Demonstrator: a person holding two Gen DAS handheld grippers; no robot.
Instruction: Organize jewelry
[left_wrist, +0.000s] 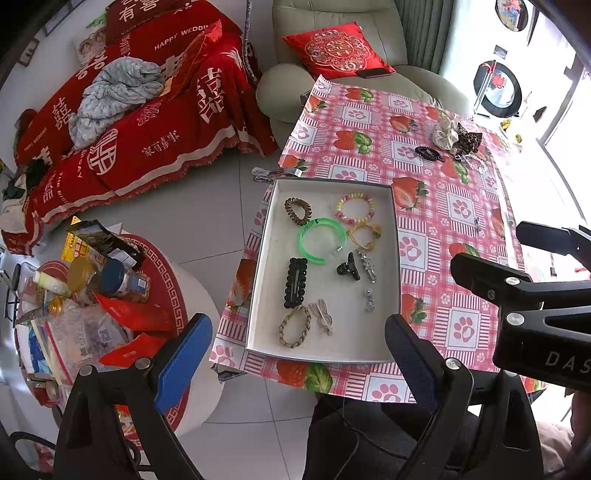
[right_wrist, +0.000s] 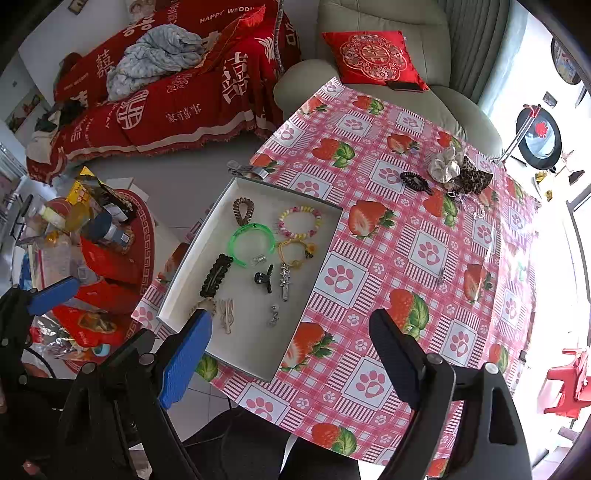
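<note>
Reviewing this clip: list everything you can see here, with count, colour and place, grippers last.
tray: one, white, near left part of the table
tablecloth: one, pink with strawberries and paws, over the table
green bangle: one, in the tray
beaded bracelet: one, pastel, tray's far end
brown coil tie: one, tray's far end
black barrette: one, tray's left side
black claw clip: one, tray's middle
scrunchies: two, cream and leopard, table's far side
red cushion: one, on the armchair
left gripper: jaws open, above the tray's near end
right gripper: jaws open, above the tray's near corner
</note>
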